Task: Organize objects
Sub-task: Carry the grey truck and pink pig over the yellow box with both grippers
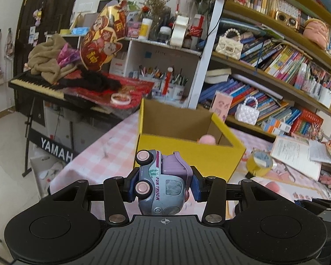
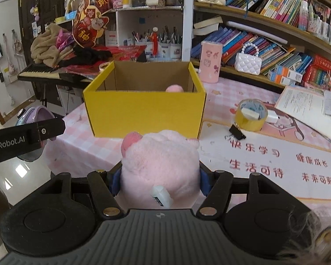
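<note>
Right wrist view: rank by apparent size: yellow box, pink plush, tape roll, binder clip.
1. yellow box
2. pink plush, held in the right gripper; its nearness to the lens inflates it
3. tape roll
4. binder clip

One yellow box point(image 2: 146, 112), one toy truck point(image 1: 163, 183), two pink plush toys point(image 2: 161, 170), one tape roll point(image 2: 251, 114), one binder clip point(image 2: 237, 131)

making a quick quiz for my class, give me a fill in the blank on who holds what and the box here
1. The left gripper is shut on a toy ____.
2. The right gripper is shut on a pink ____ toy.
3. The open cardboard box on the table is ____ on the outside.
4. Inside the box, something ____ in colour shows.

Missing words: truck; plush; yellow; pink
</note>
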Motion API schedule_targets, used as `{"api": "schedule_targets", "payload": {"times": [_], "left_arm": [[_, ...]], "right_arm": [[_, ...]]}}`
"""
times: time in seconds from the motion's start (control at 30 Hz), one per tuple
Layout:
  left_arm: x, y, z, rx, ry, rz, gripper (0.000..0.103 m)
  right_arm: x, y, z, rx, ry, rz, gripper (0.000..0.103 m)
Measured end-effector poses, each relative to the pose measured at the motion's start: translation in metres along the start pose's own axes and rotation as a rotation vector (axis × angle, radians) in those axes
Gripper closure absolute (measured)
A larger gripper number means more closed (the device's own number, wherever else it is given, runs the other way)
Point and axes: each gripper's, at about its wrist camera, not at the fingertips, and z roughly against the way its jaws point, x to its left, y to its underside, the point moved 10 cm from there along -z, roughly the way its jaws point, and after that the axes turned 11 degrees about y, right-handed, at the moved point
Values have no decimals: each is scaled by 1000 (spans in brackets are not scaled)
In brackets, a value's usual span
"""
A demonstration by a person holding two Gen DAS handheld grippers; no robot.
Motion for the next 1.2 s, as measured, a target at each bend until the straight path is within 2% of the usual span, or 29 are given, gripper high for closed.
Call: {"api": "schedule_targets", "payload": {"times": [0.13,0.33,0.53,0.77,1.2], "left_arm": [[-4,-23,-9,-36,3,-23,59],[-10,-66,-33,-97,-2,-62,59],[-9,-92,-78,-98,-31,-71,59],[-2,-87,-135,-43,-79,-46,59],[26,-71,-193,79,-205,-38,59]], "right_arm": [[1,-21,-1,-50,-13,7,40],[-7,-73,-12,-155,-23,-9,40],[-12,-124,-47,-207,-40,-13,40],[-11,-161,-106,-192,-75,22,40],[9,-177,-204,-83,-160,149,40]]}}
